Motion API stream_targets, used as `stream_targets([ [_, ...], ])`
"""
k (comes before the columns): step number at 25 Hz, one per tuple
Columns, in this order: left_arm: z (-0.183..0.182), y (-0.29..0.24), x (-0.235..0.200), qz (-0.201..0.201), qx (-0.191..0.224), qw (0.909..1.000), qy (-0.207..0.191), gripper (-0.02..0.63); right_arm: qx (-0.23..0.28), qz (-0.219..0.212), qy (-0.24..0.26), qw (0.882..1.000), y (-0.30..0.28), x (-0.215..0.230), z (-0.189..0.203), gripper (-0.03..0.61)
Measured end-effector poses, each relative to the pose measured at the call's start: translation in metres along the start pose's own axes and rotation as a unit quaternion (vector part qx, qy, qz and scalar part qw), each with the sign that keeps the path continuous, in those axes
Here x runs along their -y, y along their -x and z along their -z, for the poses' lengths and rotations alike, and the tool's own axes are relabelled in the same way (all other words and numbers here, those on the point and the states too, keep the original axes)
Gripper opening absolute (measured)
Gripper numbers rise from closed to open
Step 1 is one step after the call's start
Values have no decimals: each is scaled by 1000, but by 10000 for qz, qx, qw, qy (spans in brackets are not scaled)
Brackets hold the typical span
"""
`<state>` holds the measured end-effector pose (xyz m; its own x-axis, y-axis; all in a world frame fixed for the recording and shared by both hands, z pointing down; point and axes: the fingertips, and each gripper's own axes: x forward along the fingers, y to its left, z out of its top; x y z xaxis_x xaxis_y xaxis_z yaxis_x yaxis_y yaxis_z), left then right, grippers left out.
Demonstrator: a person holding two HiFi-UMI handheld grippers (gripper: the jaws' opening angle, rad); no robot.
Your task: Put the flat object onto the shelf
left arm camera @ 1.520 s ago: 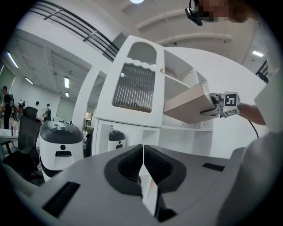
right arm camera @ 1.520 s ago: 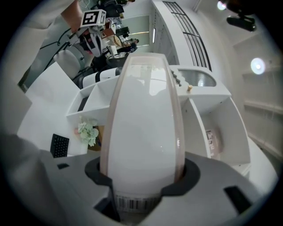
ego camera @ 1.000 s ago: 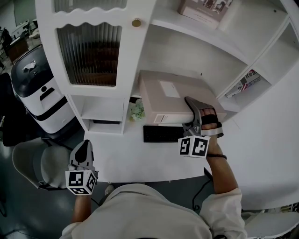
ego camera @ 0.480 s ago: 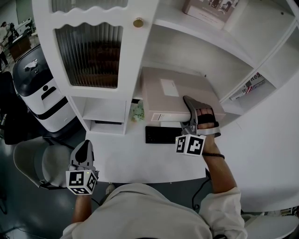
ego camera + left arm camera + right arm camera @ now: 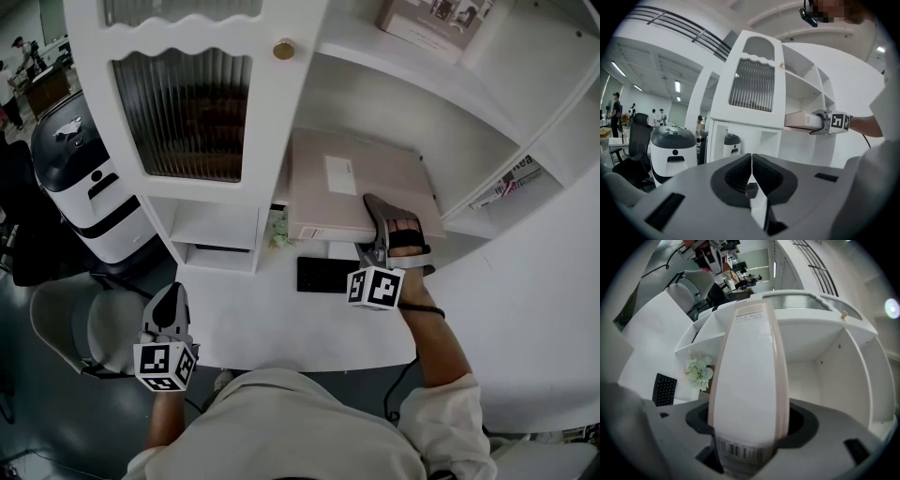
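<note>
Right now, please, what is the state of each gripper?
Left gripper: closed, holding nothing.
Right gripper: jaws have just been opening, with the file box between them.

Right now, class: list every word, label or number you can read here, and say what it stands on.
"Rea": title start on the magazine in the right shelf compartment; rest hidden.
"FILE BOX", probably: blurred label on the flat box's spine.
Barcode below it: digits too small.
Book on the top shelf: print too blurred.
</note>
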<state>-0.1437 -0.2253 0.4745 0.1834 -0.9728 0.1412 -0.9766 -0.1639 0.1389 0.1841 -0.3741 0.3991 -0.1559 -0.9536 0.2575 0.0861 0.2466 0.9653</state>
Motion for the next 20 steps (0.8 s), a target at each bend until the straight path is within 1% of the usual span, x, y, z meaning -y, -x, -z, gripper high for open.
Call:
stream_targets([
  [5, 2, -3, -1, -42, -28, 10000, 6, 6, 54, -184, -24, 9998, -11, -6, 0, 370],
  [7, 3, -4, -2, -66, -38, 10000, 14, 6, 76, -353, -96, 9993, -13, -7, 0, 379],
  [10, 5, -6, -2, -84, -61, 9999, 20, 6, 152, -774, -307, 9964, -12, -8, -2, 396],
  [13, 6, -8, -1, -70, -73, 9999, 23, 6, 229, -1223, -390, 9915, -10, -9, -3, 411],
  [17, 8, -11, 1, -53, -96, 9999, 32, 6, 325, -1818, -482, 9816, -6, -9, -4, 427],
  [20, 10, -13, 2, -60, -111, 9999, 35, 6, 400, -2185, -564, 9734, -2, -8, -4, 433],
])
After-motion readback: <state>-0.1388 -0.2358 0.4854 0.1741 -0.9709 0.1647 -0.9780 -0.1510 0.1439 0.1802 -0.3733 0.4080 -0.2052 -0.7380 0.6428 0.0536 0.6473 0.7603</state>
